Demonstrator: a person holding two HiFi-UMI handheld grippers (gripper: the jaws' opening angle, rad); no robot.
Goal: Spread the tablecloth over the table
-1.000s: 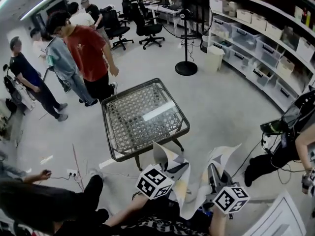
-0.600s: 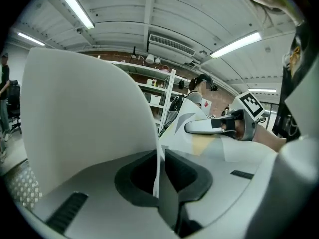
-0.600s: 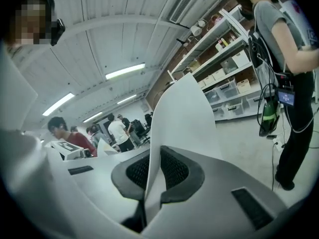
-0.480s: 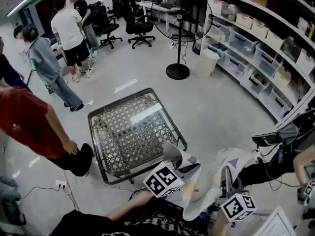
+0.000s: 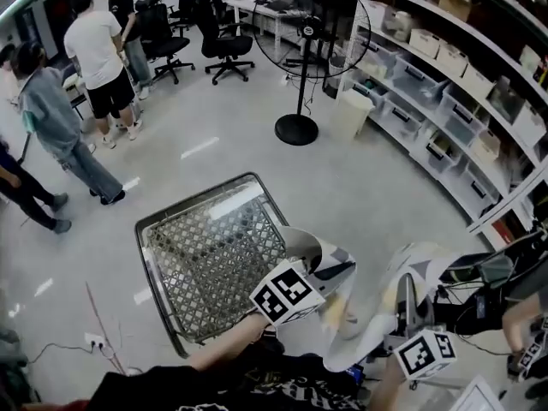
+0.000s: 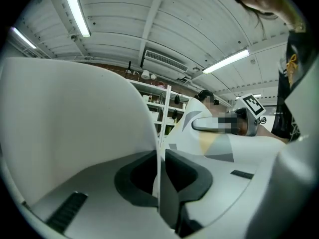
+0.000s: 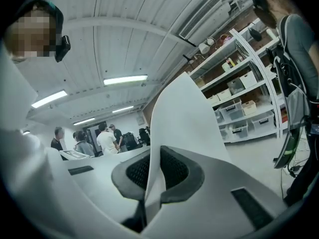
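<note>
The white tablecloth with grey and yellow geometric patches (image 5: 418, 265) (image 6: 75, 128) (image 7: 185, 116) is off the worktop, held in the air by both tongs just beside the near right corner of the square, metal-framed, lattice-patterned glass worktop (image 5: 205, 255). The left tongs (image 5: 330, 274) (image 6: 160, 169) are clenched on a thin edge of the cloth, which stands upright between them. A broad white fold fills the left of that gripper's view. The right tongs (image 5: 402, 302) (image 7: 152, 176) pinch another edge the same way, with cloth rising above them. Between the two grips the cloth sags. A black pedestal fan (image 5: 308, 31) stands on the grey floor (image 5: 377, 178), well beyond the worktop's far corner.
</note>
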